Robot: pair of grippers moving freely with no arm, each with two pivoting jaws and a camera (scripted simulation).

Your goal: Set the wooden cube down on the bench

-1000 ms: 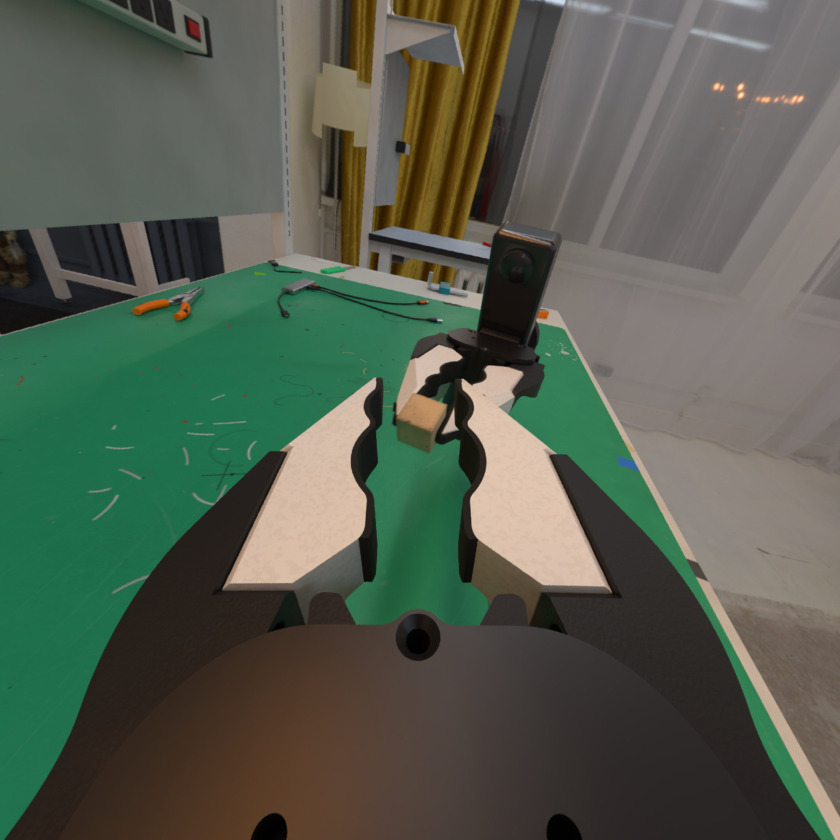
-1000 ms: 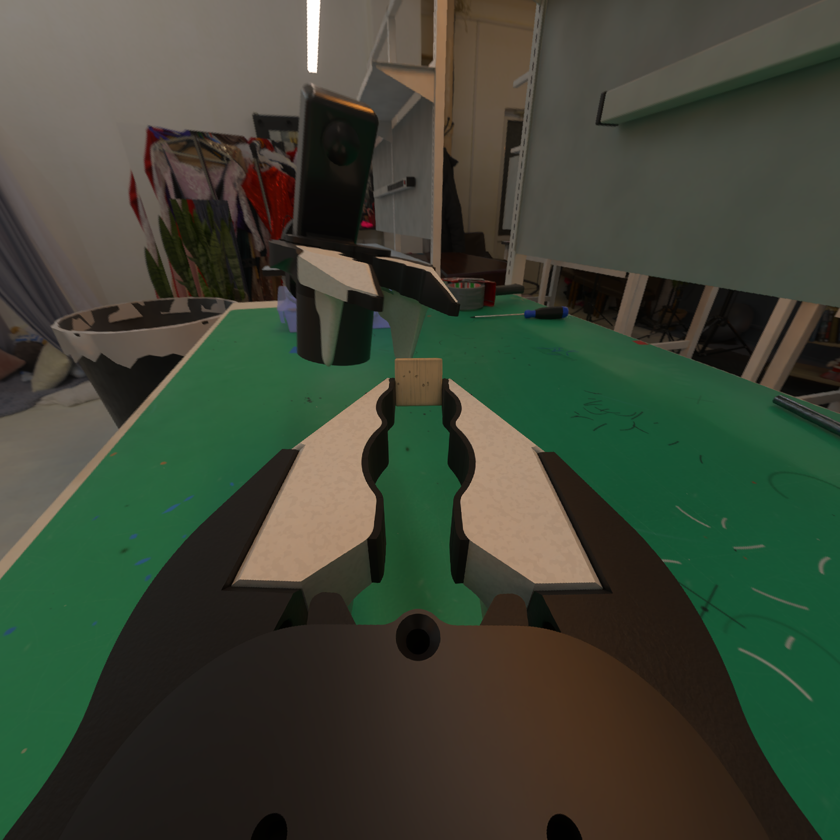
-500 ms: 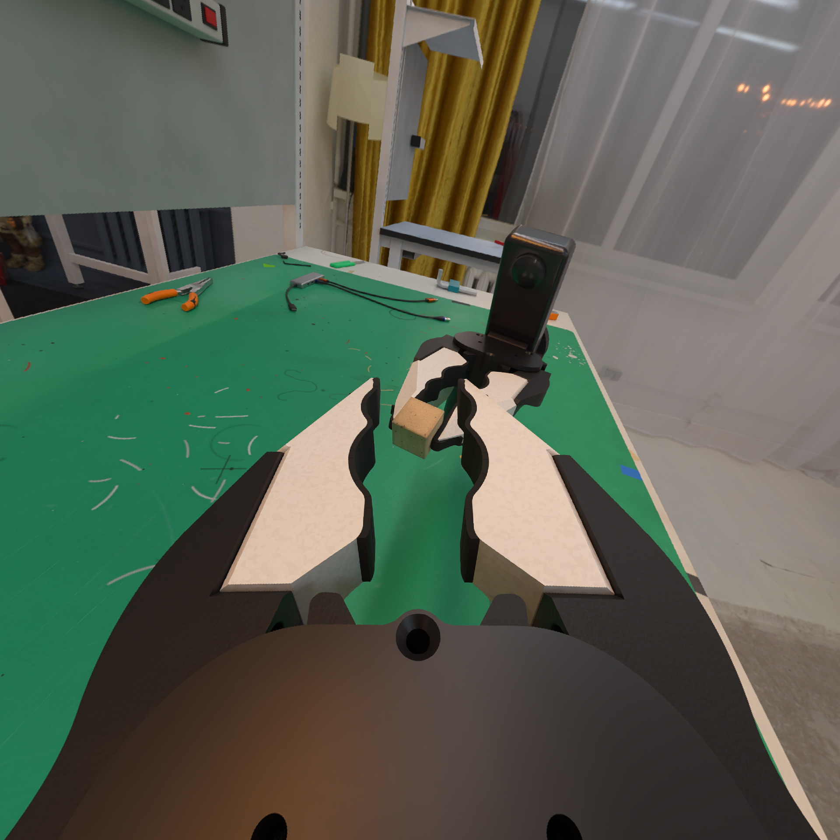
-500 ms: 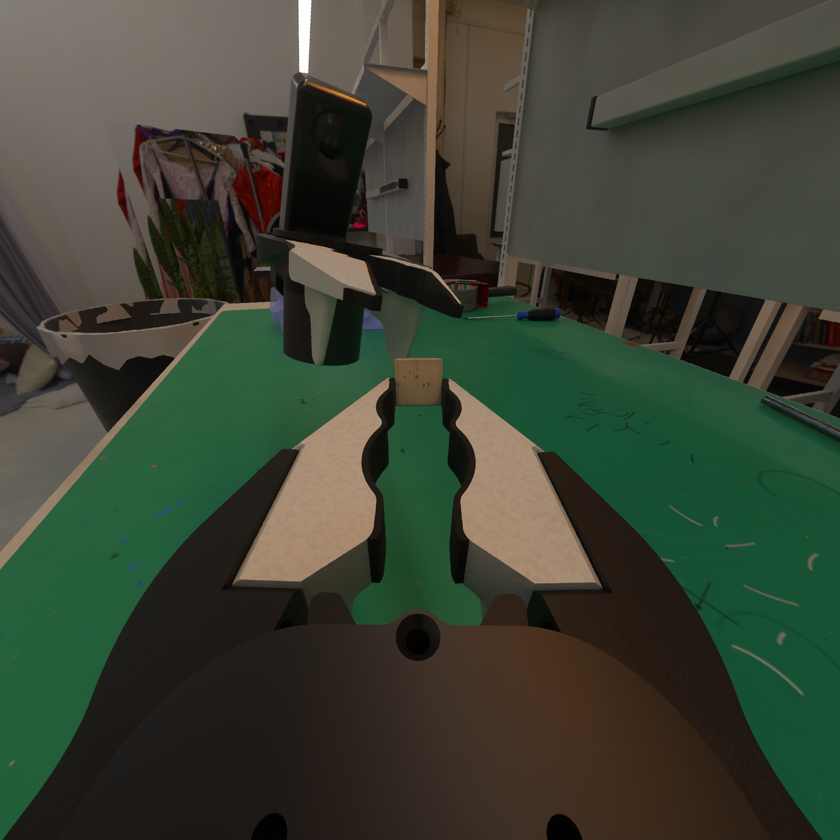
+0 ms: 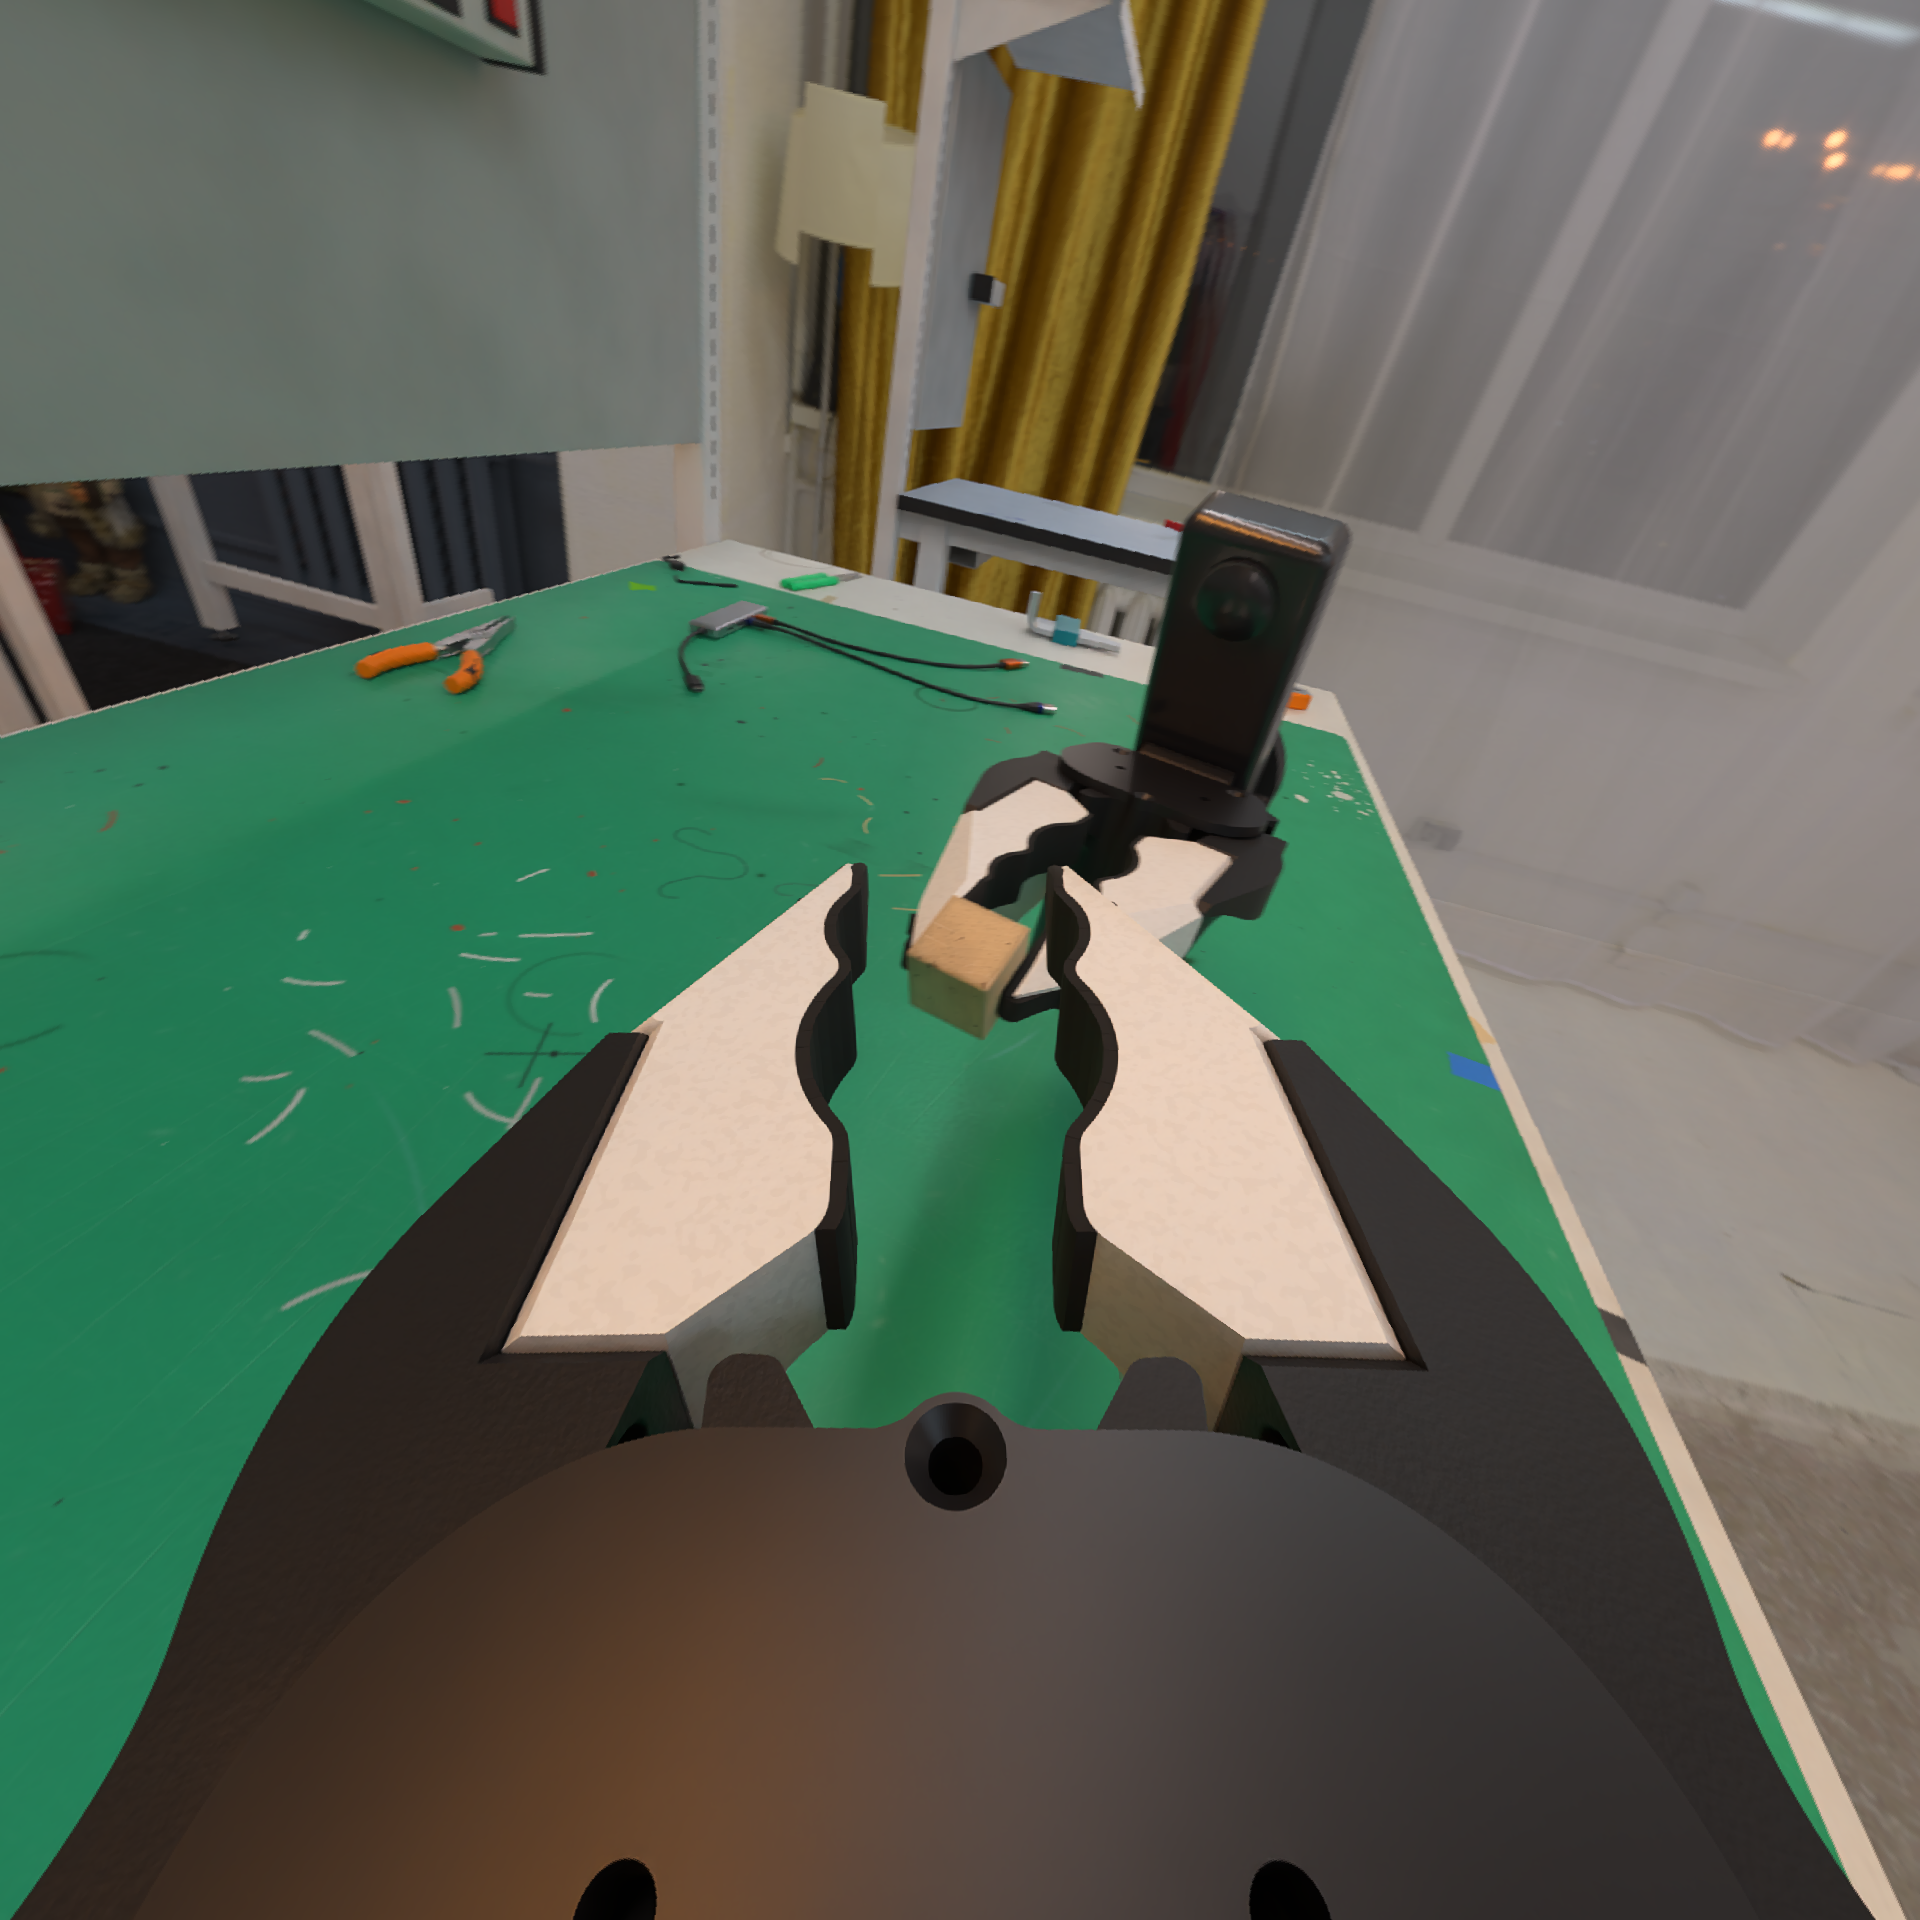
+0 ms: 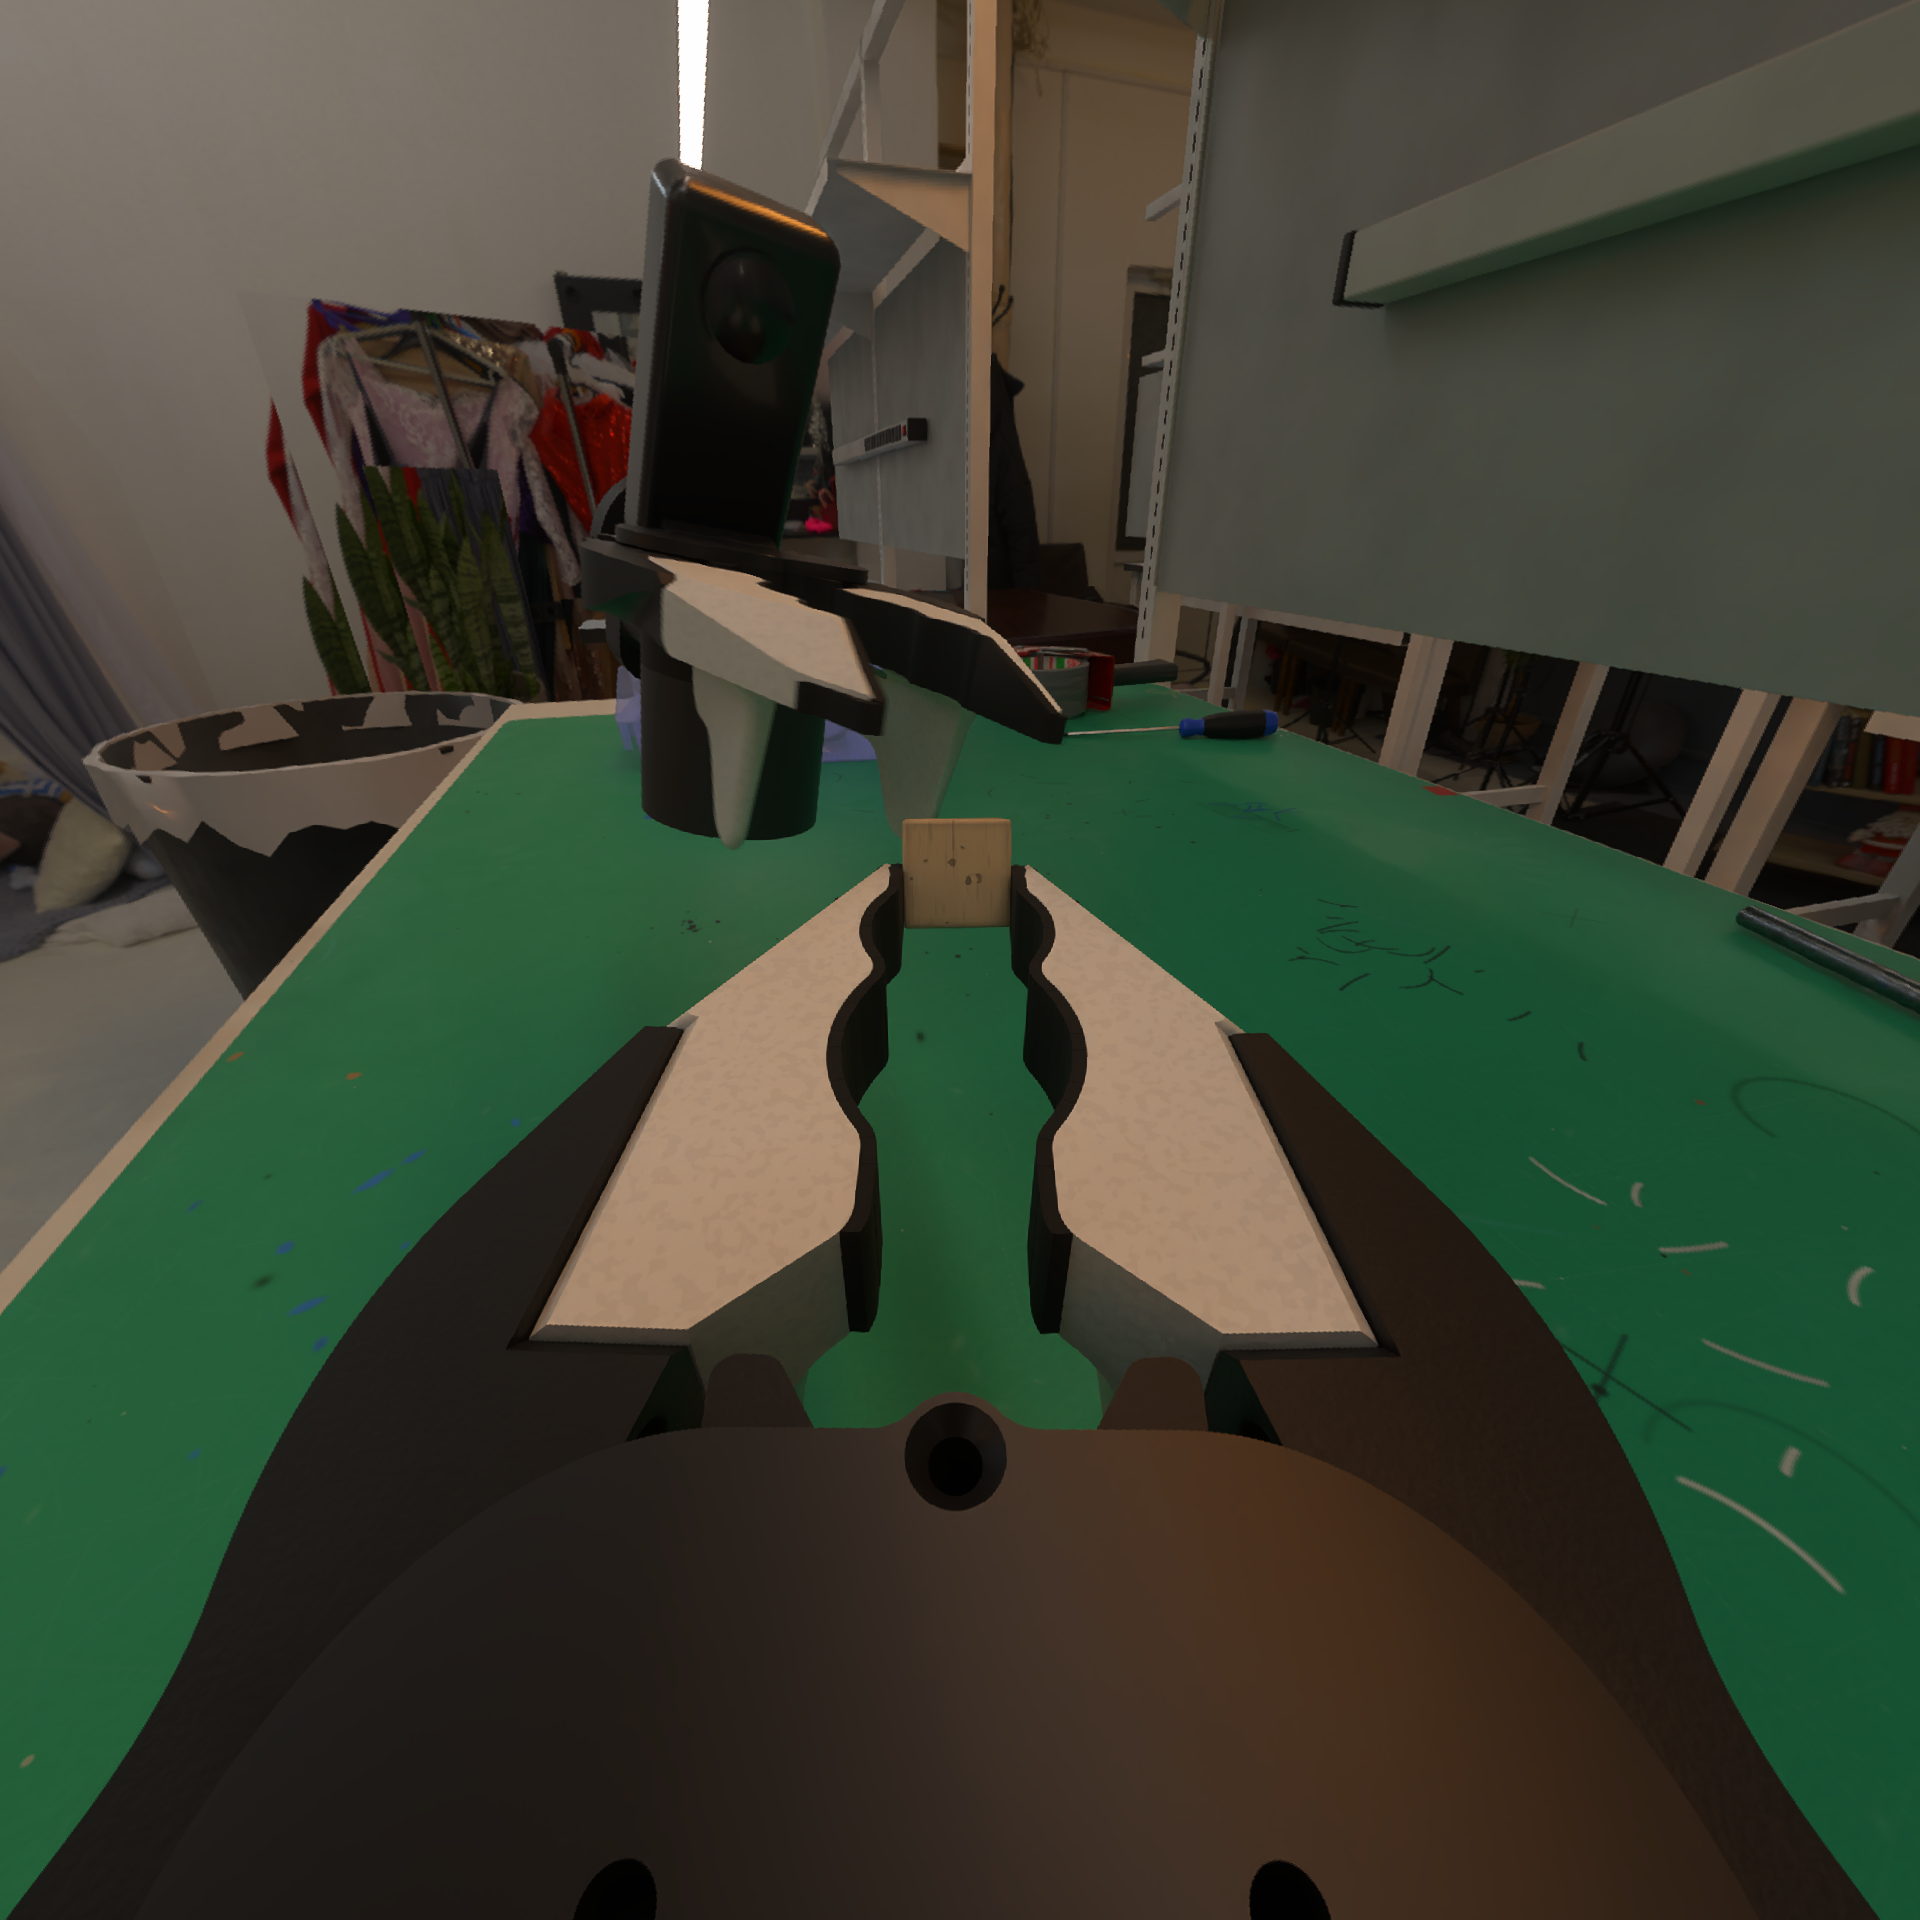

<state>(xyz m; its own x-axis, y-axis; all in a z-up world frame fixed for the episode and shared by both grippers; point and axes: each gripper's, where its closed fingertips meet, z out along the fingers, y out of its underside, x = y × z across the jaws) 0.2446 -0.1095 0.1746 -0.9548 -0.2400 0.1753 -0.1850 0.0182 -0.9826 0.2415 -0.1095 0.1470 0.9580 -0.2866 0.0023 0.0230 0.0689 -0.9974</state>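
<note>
The right gripper point(image 6: 956, 899) grips the wooden cube point(image 6: 956, 871) between its fingertips, at the very ends of the fingers, so most of the block stands proud above them. In the left wrist view the cube point(image 5: 968, 964) hangs tilted above the green bench point(image 5: 312, 852), one corner lowest; held that way, it would probably meet the surface on an edge unless levelled first. The left gripper point(image 5: 954, 914) carries nothing, its fingers spread with bare bench showing between them. It hangs above the bench just across from the cube, apparently as an onlooker only.

Limits of view: the cube's underside and its contact with the right fingers are hidden in the right wrist view, so its height above the bench cannot be judged there. From the left, a clear gap seems to remain, though the wide lens makes this uncertain. The orange pliers point(image 5: 431, 655) and black cable point(image 5: 873, 655) lie well apart at the far end.
</note>
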